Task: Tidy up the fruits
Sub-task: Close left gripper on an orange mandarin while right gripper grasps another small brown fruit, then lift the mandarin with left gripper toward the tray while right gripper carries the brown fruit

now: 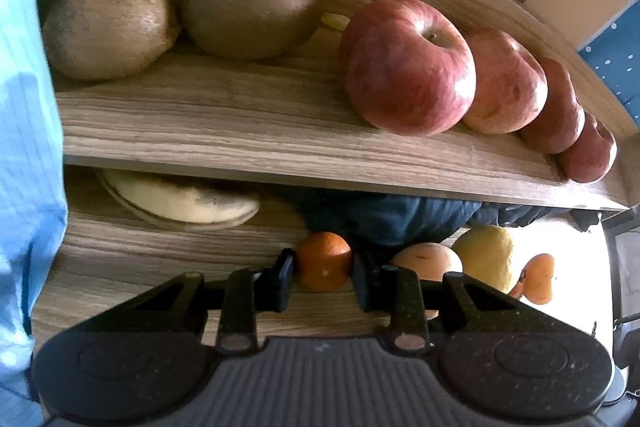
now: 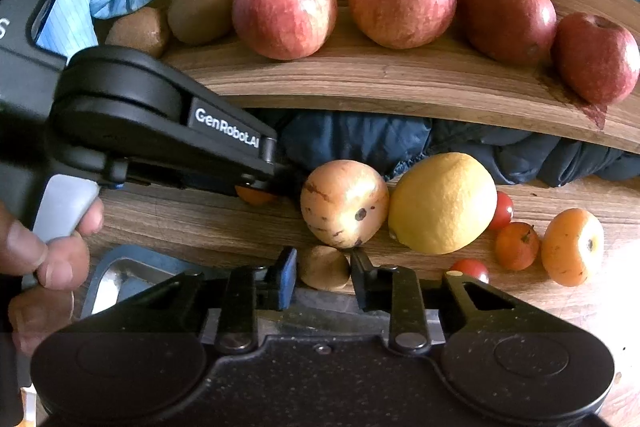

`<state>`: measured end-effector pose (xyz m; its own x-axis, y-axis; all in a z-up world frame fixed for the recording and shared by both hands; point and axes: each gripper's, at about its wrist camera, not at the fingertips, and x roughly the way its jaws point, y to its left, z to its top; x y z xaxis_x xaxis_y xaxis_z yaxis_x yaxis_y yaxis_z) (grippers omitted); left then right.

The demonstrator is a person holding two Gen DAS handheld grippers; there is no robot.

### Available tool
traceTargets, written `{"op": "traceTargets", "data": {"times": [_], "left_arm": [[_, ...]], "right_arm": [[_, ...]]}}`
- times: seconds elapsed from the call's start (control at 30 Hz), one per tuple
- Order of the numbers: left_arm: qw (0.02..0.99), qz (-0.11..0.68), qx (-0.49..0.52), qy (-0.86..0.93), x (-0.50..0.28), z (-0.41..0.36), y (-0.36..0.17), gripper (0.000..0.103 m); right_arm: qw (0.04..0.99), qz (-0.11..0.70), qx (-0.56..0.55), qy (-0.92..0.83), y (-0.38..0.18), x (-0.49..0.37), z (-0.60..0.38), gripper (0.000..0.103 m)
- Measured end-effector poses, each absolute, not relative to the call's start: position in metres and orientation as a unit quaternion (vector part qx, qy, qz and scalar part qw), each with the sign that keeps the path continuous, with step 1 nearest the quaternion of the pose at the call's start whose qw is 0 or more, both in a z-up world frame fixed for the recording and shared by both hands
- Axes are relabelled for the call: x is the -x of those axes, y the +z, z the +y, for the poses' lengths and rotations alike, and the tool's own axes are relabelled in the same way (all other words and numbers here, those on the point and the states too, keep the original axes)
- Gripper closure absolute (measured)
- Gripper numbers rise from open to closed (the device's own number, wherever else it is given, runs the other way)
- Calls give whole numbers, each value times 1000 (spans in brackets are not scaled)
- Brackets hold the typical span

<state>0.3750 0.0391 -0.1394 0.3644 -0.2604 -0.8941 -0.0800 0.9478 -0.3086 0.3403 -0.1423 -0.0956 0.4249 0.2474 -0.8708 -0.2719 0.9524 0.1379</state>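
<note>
Orange skin of small round mandarin (image 1: 324,261) sits pinched between left gripper (image 1: 323,279) jaws. Right gripper (image 2: 323,273) jaws closed narrow on small brown kiwi (image 2: 324,267).

Risks: mandarin gripped near jaw tips, may squirt out if swung. Kiwi soft, hard squeeze may bruise it. Speckled pale pear (image 2: 344,203) and yellow lemon (image 2: 442,203) just beyond right jaws, nudge sets them rolling.

Surface: wood-grain table (image 2: 200,223). Wooden shelf (image 1: 256,123) above jaws carries red apples (image 1: 410,67). Room mostly hidden.
</note>
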Motion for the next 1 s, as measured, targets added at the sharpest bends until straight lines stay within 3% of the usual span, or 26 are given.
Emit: {"op": "traceTargets", "data": {"times": [1.0], "left_arm": [[824, 546, 139, -64, -306, 15, -108, 70]], "right_arm": [[859, 484, 5, 163, -62, -270, -175, 72]]}}
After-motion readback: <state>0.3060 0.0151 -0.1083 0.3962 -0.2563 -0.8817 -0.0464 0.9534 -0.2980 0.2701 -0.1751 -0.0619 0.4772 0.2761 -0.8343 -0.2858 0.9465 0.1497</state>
